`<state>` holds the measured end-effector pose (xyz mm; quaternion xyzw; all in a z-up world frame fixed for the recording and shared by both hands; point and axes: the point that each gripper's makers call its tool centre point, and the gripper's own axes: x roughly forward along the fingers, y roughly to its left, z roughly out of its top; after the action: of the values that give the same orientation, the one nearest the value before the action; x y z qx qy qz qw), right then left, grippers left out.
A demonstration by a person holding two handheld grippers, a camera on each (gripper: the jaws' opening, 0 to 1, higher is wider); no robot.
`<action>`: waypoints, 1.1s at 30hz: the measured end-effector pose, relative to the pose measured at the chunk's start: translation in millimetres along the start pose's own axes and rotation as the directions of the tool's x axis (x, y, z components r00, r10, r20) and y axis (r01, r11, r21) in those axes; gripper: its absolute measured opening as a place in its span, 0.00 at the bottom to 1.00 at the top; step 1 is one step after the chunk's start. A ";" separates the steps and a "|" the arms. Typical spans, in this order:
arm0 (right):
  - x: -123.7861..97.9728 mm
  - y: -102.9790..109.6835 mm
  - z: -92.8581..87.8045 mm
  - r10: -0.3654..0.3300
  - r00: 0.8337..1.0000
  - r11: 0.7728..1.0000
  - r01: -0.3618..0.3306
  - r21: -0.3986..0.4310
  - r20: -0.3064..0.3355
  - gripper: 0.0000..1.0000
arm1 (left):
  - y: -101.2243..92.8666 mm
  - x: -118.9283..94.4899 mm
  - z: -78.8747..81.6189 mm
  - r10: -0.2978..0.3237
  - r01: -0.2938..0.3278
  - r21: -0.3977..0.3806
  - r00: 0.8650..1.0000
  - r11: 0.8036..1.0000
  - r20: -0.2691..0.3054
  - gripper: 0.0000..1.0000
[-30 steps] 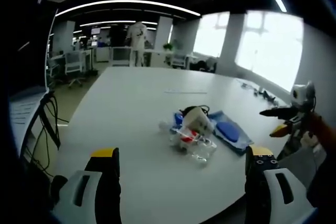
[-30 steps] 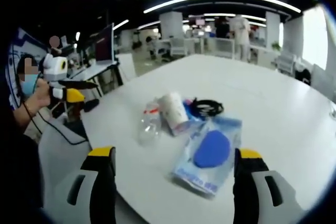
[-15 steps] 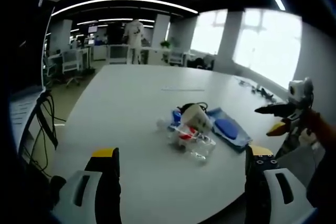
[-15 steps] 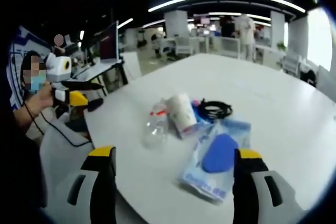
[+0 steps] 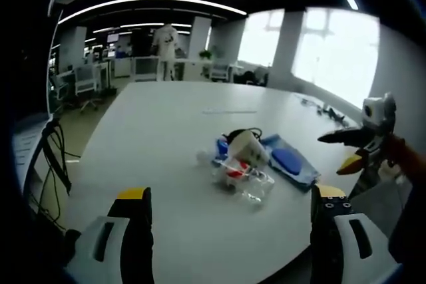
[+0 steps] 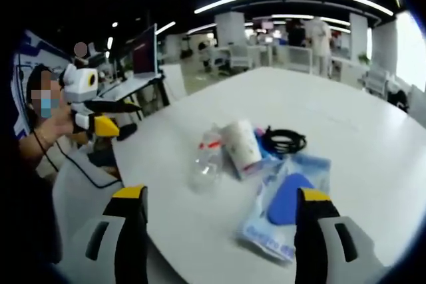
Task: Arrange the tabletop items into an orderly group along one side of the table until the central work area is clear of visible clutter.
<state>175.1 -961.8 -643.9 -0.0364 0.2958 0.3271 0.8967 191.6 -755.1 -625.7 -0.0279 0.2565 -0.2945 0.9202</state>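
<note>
White cup (image 6: 242,146) beside black cable (image 6: 284,142)

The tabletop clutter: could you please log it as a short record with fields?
surface: white table
cluster: clear plastic bottle, white paper cup on its side, coiled black cable, blue plastic packet
layout: bunched together, near the table's edge
left gripper: open, holding nothing, short of the cluster
right gripper: open, holding nothing, short of the cluster
progress: nothing grasped yet

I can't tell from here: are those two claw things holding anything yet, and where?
Nothing is held. The left gripper and right gripper both stand open, short of the cluttered items.
</note>
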 end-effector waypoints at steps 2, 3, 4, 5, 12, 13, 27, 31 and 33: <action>2.7 2.4 1.1 0.010 1.000 1.000 -0.010 -0.003 0.000 0.89 | 0.0 0.6 -0.5 -0.002 0.002 0.007 1.000 1.000 -0.006 0.99; 4.0 3.2 1.5 0.014 1.000 1.000 -0.014 -0.004 -0.001 0.89 | -0.1 0.8 -0.7 -0.004 0.004 0.010 1.000 1.000 -0.008 0.99; 5.8 4.4 2.3 0.020 1.000 1.000 -0.020 -0.006 -0.002 0.89 | 0.0 1.1 -0.5 -0.004 0.004 0.011 1.000 1.000 -0.008 0.99; 7.1 5.3 2.9 0.023 1.000 1.000 -0.023 -0.007 -0.001 0.88 | -0.2 1.3 -0.3 -0.006 0.006 0.013 1.000 1.000 -0.008 0.99; 21.5 18.3 4.7 0.059 0.998 0.998 -0.059 -0.008 -0.003 0.85 | -0.1 3.6 -0.6 -0.009 0.009 0.012 1.000 1.000 -0.011 0.99; 23.2 19.7 4.5 0.063 0.998 0.998 -0.063 -0.011 -0.006 0.85 | 0.0 3.9 -0.8 -0.009 0.010 0.011 1.000 1.000 -0.013 0.99; 47.1 30.2 3.6 0.104 0.994 0.994 -0.105 -0.014 -0.022 0.80 | 1.5 9.2 -3.1 -0.015 0.015 0.010 1.000 1.000 -0.023 0.99; 54.4 33.7 2.4 0.114 0.993 0.993 -0.114 -0.013 -0.021 0.77 | 2.2 11.4 -3.5 -0.018 0.018 -0.003 1.000 1.000 -0.021 0.99; 58.2 36.6 2.2 0.126 0.992 0.992 -0.126 -0.011 -0.019 0.75 | 1.7 12.7 -5.1 -0.020 0.021 0.005 0.999 1.000 -0.029 0.99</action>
<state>189.5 -899.7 -669.7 -0.0260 0.3039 0.3846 0.8712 198.8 -760.3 -636.2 -0.0236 0.2686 -0.3050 0.9134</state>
